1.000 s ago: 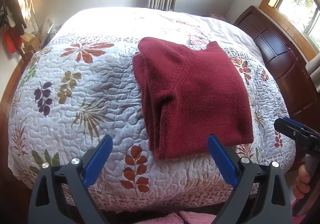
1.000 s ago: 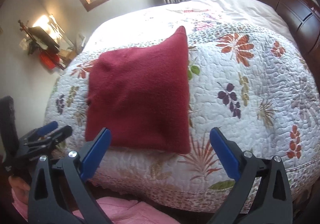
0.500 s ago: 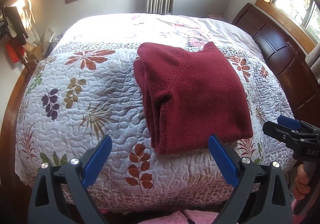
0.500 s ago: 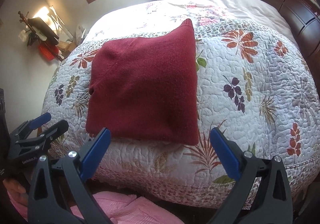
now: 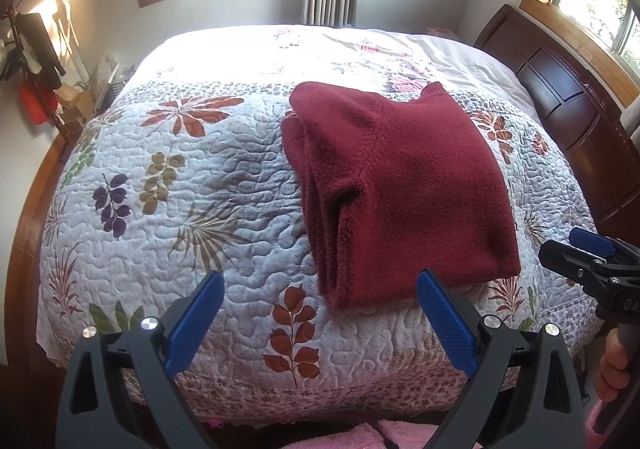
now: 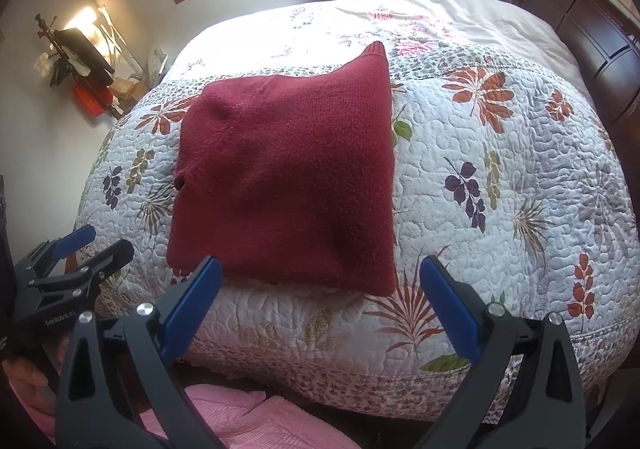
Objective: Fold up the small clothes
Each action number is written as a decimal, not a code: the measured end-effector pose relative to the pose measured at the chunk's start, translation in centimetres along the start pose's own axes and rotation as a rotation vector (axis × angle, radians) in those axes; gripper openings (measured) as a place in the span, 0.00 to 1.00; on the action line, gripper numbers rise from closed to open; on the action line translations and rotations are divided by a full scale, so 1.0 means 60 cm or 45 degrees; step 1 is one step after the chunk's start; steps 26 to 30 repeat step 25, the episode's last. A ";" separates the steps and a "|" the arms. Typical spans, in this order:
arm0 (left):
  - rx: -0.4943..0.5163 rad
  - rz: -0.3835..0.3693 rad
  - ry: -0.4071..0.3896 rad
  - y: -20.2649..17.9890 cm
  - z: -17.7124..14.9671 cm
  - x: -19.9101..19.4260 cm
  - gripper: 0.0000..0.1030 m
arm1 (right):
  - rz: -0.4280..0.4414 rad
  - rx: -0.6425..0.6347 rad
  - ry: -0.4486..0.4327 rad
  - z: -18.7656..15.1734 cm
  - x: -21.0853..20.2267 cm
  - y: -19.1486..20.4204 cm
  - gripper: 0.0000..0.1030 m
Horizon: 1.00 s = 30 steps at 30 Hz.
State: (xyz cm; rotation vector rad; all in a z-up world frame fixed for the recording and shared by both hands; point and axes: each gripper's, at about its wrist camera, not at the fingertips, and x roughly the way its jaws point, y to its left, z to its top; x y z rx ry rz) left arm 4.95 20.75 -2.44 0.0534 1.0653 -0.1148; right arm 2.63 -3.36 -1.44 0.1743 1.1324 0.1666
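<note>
A dark red knitted sweater [image 5: 400,185] [image 6: 288,185] lies folded into a rough square on the floral quilt [image 5: 180,189] [image 6: 500,177]. Its stacked folded edges face left in the left wrist view. My left gripper [image 5: 320,297] is open, held back from the bed's near edge, with nothing between its blue pads. The right gripper [image 6: 320,285] is open too, just short of the sweater's near edge and touching nothing. Each gripper appears at the side of the other's view: the right one [image 5: 588,261], the left one [image 6: 76,261].
The quilt covers a bed with a dark wooden headboard [image 5: 560,101] on the right. A cluttered stand [image 5: 36,61] sits at the far left by the wall. Pink cloth [image 6: 240,421] lies below the bed's near edge. A hand [image 5: 612,365] grips the right tool.
Both grippers have drawn back and risen from the bed, so the sweater looks smaller and farther. The sweater itself has not moved. Both stay open.
</note>
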 end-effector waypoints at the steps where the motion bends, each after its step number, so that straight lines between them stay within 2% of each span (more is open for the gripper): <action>1: 0.000 0.001 0.002 0.001 0.000 0.001 0.94 | -0.003 -0.001 0.000 0.000 0.000 0.000 0.96; 11: 0.015 0.008 0.006 -0.002 -0.003 0.007 0.94 | -0.073 -0.009 0.001 -0.006 0.011 0.001 0.96; 30: 0.020 0.006 0.013 -0.002 -0.006 0.008 0.94 | -0.087 -0.007 0.039 -0.012 0.021 0.004 0.96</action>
